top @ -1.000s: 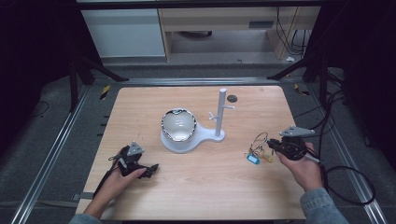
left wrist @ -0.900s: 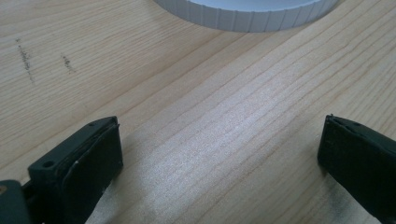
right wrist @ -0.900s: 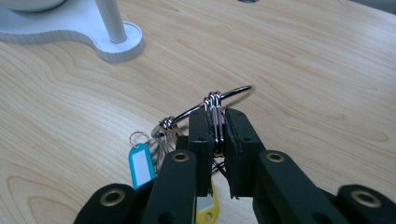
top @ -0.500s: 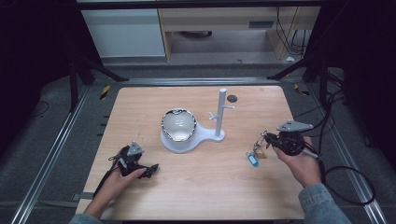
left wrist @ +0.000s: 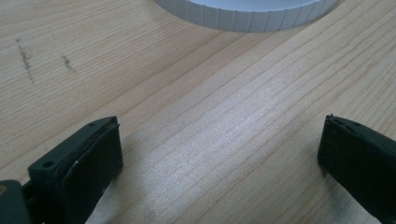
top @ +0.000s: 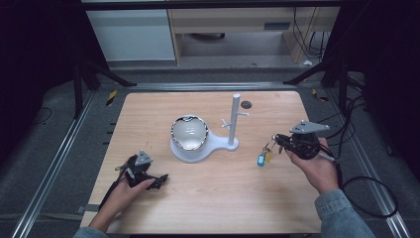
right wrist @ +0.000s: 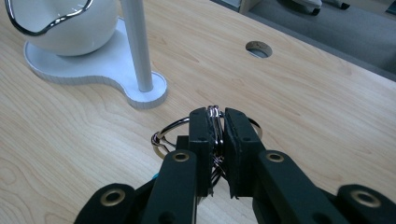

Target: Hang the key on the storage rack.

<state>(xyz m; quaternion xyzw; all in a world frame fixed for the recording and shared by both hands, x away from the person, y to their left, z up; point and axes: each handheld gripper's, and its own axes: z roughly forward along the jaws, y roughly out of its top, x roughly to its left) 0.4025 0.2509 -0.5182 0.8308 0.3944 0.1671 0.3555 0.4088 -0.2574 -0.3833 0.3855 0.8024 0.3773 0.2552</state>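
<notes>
The right gripper (top: 275, 140) at the right of the frame pinches a metal key ring (right wrist: 214, 122) tight between its jaws. A blue tag (top: 260, 160) and a yellow tag (top: 268, 156) hang under it, just over the wooden table (top: 208, 203). The white stand (top: 233, 130) with its bowl (top: 189, 133) sits in the middle. The left gripper (top: 161, 179), lower left, has its jaws wide apart and holds nothing.

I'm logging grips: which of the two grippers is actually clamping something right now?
The right gripper: its jaws are closed on the metal key ring with tags dangling. The left gripper rests low over the table with jaws wide apart, holding nothing.
</notes>
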